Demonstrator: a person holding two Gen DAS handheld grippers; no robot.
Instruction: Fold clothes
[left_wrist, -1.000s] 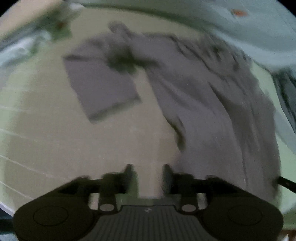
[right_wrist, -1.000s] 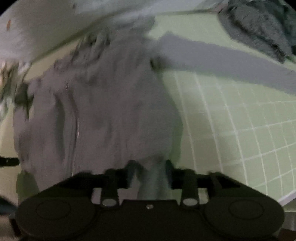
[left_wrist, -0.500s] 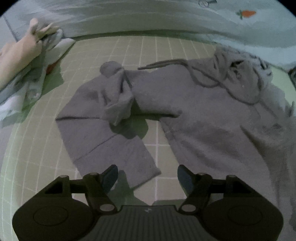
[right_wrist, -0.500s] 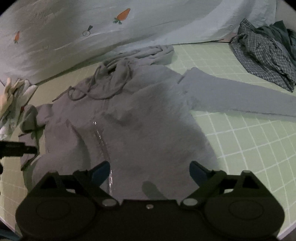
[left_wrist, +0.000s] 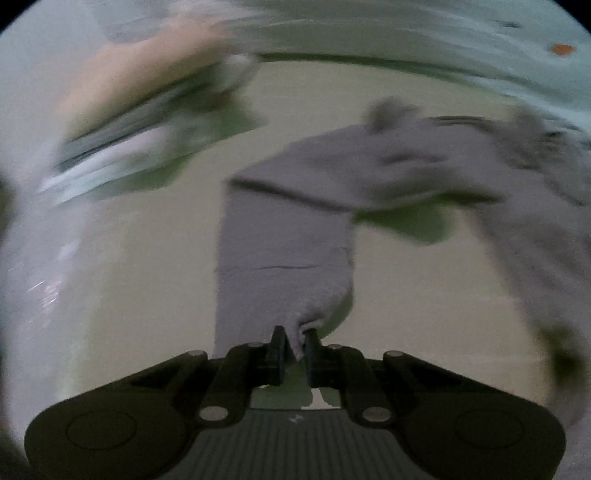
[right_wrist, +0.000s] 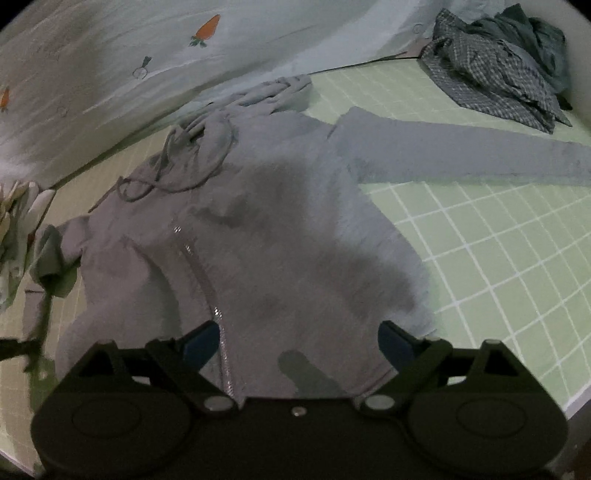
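Observation:
A grey zip-up hoodie (right_wrist: 280, 229) lies spread face up on a green grid mat (right_wrist: 498, 258), its zip (right_wrist: 207, 288) running down the front. One sleeve (right_wrist: 461, 155) stretches out flat to the right. In the blurred left wrist view, the other sleeve (left_wrist: 280, 251) leads straight to my left gripper (left_wrist: 293, 332). Its jaws are closing, with the cuff bunched and pinched between them. My right gripper (right_wrist: 299, 332) hovers open over the hoodie's lower front, with nothing between its fingers.
A crumpled checked shirt (right_wrist: 498, 66) lies at the mat's far right corner. A pale sheet with carrot prints (right_wrist: 147, 55) runs along the back. A person's hand (left_wrist: 140, 74) holds light cloth at the far left. The mat's edge is at lower right.
My left gripper has swung left to the folded sleeve's cuff and closed on it. My right gripper has opened wide and let go of the hem.

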